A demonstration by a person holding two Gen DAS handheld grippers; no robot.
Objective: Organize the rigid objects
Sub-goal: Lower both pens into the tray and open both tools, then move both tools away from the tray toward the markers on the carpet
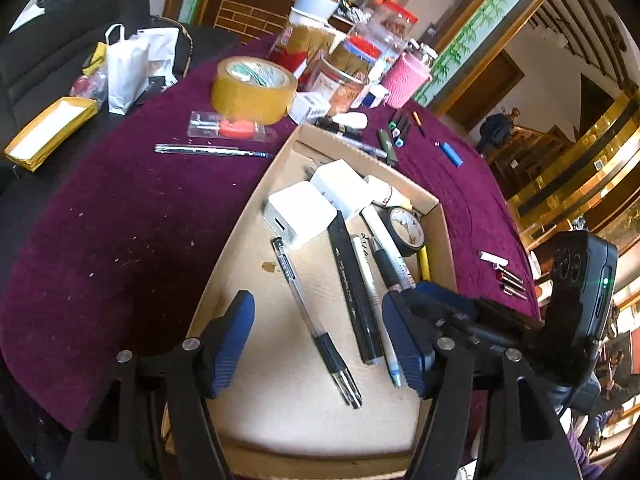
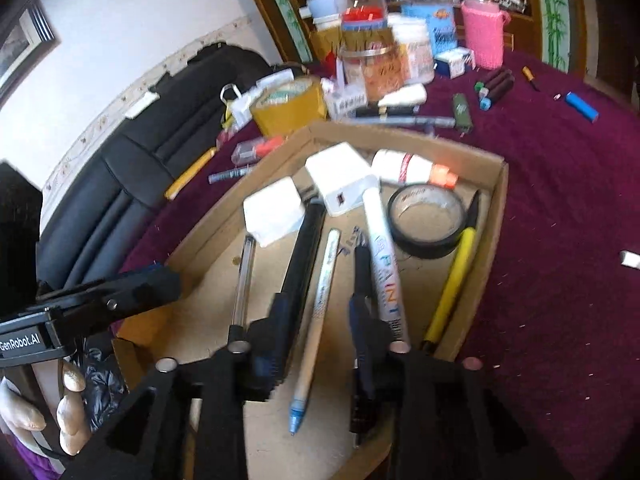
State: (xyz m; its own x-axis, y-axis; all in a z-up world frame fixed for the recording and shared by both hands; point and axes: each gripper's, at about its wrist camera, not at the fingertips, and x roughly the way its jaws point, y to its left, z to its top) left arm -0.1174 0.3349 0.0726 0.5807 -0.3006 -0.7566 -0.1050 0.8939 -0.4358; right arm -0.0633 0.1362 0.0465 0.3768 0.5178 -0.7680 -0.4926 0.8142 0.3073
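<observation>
Pens (image 1: 316, 320) and chargers (image 1: 300, 220) lie in the box (image 1: 444, 216) on the table (image 1: 120, 220).

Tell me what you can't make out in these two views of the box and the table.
- Jars at the table's far side, right wrist view: motion blur, labels unreadable.
- Small items on the cloth right of the cardboard box, left wrist view: too small to identify.
- Black pen, right wrist view: its lower part is covered by the right gripper.
- Box's near edge, left wrist view: hidden behind the left gripper.

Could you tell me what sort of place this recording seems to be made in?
Probably a lived-in home room. A purple-clothed table is cluttered with jars and a tape roll, a black sofa sits beside it, and a staircase shows behind.
</observation>
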